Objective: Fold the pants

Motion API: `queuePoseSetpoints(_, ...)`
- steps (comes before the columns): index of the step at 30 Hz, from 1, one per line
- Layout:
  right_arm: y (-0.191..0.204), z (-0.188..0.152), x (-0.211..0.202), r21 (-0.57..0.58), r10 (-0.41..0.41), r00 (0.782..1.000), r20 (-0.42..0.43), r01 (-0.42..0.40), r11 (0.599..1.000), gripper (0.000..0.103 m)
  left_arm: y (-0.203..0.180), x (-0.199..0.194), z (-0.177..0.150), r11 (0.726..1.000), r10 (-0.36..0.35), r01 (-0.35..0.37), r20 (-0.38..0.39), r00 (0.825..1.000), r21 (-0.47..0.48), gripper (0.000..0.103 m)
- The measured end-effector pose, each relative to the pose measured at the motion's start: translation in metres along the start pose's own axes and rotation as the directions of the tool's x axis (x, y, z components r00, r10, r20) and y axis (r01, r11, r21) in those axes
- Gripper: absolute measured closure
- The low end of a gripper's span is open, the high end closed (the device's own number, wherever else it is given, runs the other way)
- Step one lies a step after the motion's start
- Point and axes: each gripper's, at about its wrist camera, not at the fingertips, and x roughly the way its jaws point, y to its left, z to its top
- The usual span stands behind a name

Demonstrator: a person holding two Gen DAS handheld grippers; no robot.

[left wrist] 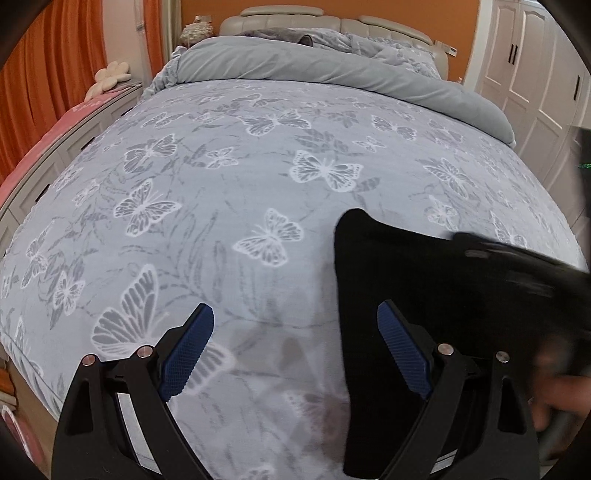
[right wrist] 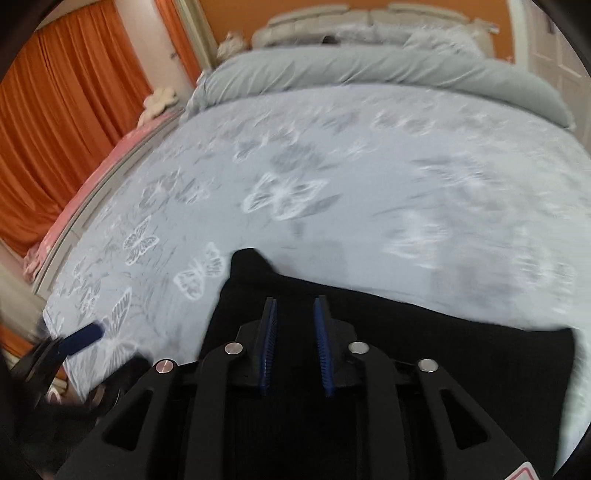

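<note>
Nearest to me, the left gripper (left wrist: 295, 350) hangs over the foot of the bed with its blue-padded fingers (left wrist: 188, 350) spread wide and nothing between them. The black pants (left wrist: 406, 280) lie on the sheet just at its 3 o'clock, their edge running under the right-hand finger.

The right gripper (right wrist: 295, 347) sits low over the same pants (right wrist: 424, 332), its two blue pads (right wrist: 322, 347) drawn fairly close yet with a clear gap, gripping nothing I can make out (the fabric directly below is too dark to say whether the tips touch it). In the left view it shows only as a blurred black shape at 3 o'clock.

The pants spread as a dark slab across the near edge of the butterfly-print bedsheet (left wrist: 240, 166), one corner poking up toward 12 o'clock.

Farther off, a grey duvet (left wrist: 314, 66) is rolled back against the padded headboard (left wrist: 295, 16). Orange curtains (right wrist: 70, 110) hang at 10 o'clock, white wardrobe doors (left wrist: 532, 66) at 2 o'clock.
</note>
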Motion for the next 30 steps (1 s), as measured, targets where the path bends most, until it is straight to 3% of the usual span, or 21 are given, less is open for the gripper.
queuePoseSetpoints(8, -0.114, -0.094, -0.094, 0.192, -0.149, 0.988, 0.035, 0.140, 0.971, 0.079, -0.031, 0.006, -0.003, 0.998, -0.008, 0.009, -0.012, 1.000, 0.055, 0.015)
queuePoseSetpoints(11, -0.133, -0.117, -0.108, 0.238, -0.163, 0.986, 0.048, 0.147, 0.960, 0.078, -0.046, 0.010, -0.007, 0.996, -0.005, 0.006, -0.020, 1.000, 0.084, 0.015)
queuePoseSetpoints(12, -0.137, -0.124, -0.113, 0.257, -0.156, 0.986, 0.053, 0.138, 0.957, 0.066, -0.048, 0.011, -0.007, 0.996, -0.003, 0.005, -0.023, 1.000, 0.091, 0.015)
queuePoseSetpoints(13, -0.141, -0.129, -0.117, 0.271, -0.157, 0.986, 0.059, 0.135, 0.953, 0.042, -0.053, 0.014, -0.009, 0.995, -0.004, 0.007, -0.031, 1.000, 0.100, 0.015)
queuePoseSetpoints(14, -0.143, -0.133, -0.118, 0.277, -0.165, 0.984, 0.060, 0.143, 0.950, 0.035, -0.055, 0.016, -0.010, 0.995, -0.005, 0.009, -0.036, 0.999, 0.104, 0.015)
queuePoseSetpoints(16, -0.146, -0.141, -0.121, 0.265, -0.197, 0.979, 0.053, 0.177, 0.948, 0.035, -0.059, 0.019, -0.013, 0.994, -0.023, 0.029, -0.052, 0.998, 0.110, 0.015)
queuePoseSetpoints(20, -0.146, -0.157, -0.124, 0.226, -0.166, 0.985, 0.047, 0.151, 0.962, 0.036, -0.072, 0.007, -0.023, 0.977, -0.150, 0.157, -0.054, 0.987, 0.144, 0.015)
queuePoseSetpoints(22, -0.146, -0.160, -0.123, 0.214, -0.143, 0.989, 0.045, 0.130, 0.968, 0.037, -0.088, -0.008, -0.033, 0.949, -0.226, 0.230, -0.046, 0.973, 0.216, 0.009)
queuePoseSetpoints(23, -0.145, -0.159, -0.122, 0.212, -0.135, 0.990, 0.045, 0.123, 0.970, 0.041, -0.098, -0.014, -0.038, 0.932, -0.261, 0.264, -0.048, 0.964, 0.249, 0.008)
queuePoseSetpoints(25, -0.145, -0.152, -0.115, 0.189, -0.092, 0.995, 0.033, 0.085, 0.978, 0.067, -0.122, -0.025, -0.051, 0.887, -0.333, 0.336, -0.066, 0.941, 0.316, 0.008)
queuePoseSetpoints(27, -0.143, -0.145, -0.104, 0.160, -0.066, 0.998, 0.004, 0.064, 0.985, 0.084, -0.148, -0.029, -0.063, 0.846, -0.371, 0.378, -0.094, 0.924, 0.377, 0.008)
queuePoseSetpoints(30, -0.143, -0.135, -0.090, 0.136, -0.046, 0.998, -0.051, 0.052, 0.989, 0.095, -0.186, -0.027, -0.081, 0.807, -0.332, 0.335, -0.096, 0.939, 0.486, 0.008)
